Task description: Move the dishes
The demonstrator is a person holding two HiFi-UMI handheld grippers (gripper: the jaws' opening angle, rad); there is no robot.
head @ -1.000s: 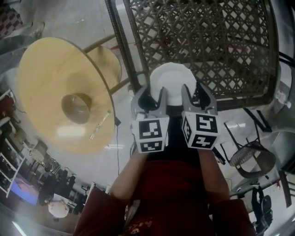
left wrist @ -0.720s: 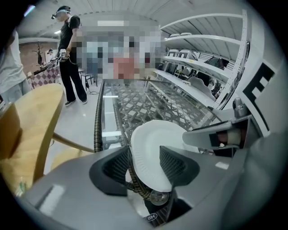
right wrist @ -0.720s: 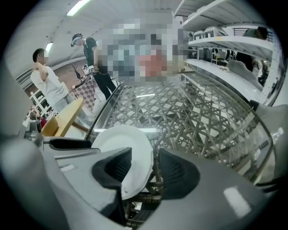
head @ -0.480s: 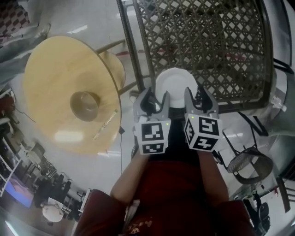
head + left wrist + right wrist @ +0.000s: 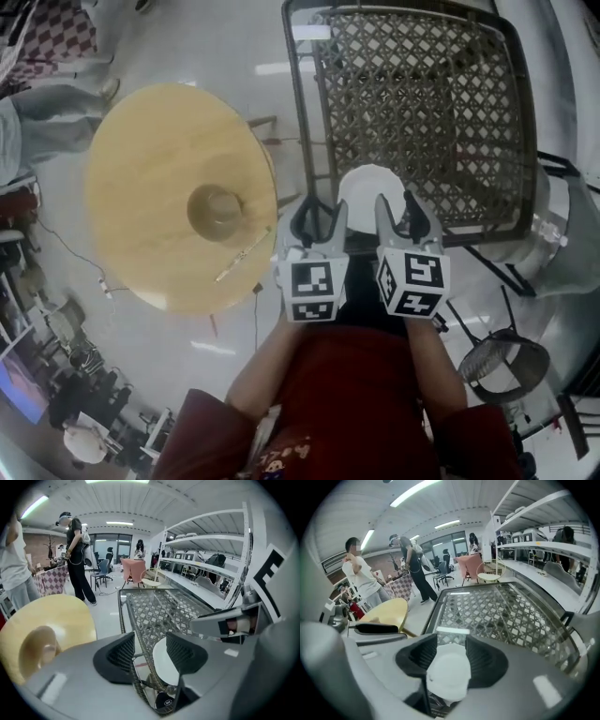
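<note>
both grippers are side by side in front of the person, pointed down at the near edge of the lattice-top table (image 5: 422,103).

left gripper (image 5: 319,214): fingers (image 5: 117,656) spread wide, they've just been opening further. nothing is pinched. in the left gripper view the table's dark edge rail runs through the gap, further off, and the plate (image 5: 159,663) shows partly behind the right-hand finger.

right gripper (image 5: 400,204): fingers (image 5: 485,660) spread, not pressing on anything. in the right gripper view the plate (image 5: 447,672) sits in line with the gap, but it lies on the table beyond the tips and the pads are clear of it.

the plate (image 5: 367,187) is white, round and looks empty. it lies flat on the lattice-top table at its near edge, towards the left corner. in the head view the right gripper's tips overlap its near rim and the left gripper's tips are just beside it on the left. can't tell contact from that view, but both gripper views show no grip.

left of that table is a round wooden table (image 5: 159,187), with a brown bowl (image 5: 214,211) near its middle and a thin light utensil (image 5: 242,255) lying near the edge closest to the grippers. the two tables stand near each other, with floor between them.

a wire chair (image 5: 497,361) is at lower right. people are standing in the background (image 5: 363,581).
</note>
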